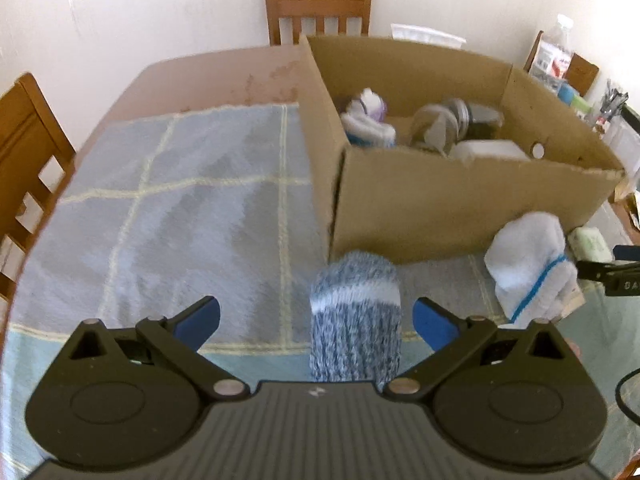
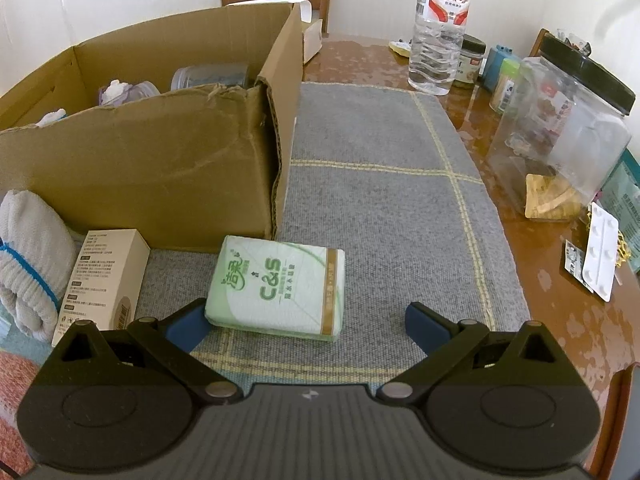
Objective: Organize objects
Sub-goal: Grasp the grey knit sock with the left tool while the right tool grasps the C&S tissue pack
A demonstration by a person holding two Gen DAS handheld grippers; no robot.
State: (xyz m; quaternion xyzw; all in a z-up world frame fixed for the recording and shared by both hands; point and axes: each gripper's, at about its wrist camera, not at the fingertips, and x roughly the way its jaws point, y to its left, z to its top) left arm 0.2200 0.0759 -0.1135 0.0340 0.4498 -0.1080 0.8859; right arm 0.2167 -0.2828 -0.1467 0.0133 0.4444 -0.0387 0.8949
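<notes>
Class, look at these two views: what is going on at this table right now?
A person with two handheld grippers is tidying things into a cardboard box. The left gripper is open around a blue sock roll, not yet closed. The right gripper is open at a tissue pack on the mat. A white sock and small carton wait outside.

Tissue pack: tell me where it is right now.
In the right wrist view the tissue pack lies flat on the grey mat, just ahead of the open right gripper, near the cardboard box corner, right of the small carton.

blue sock roll (image 1: 355, 332), tissue pack (image 2: 278, 286), on mat
</notes>
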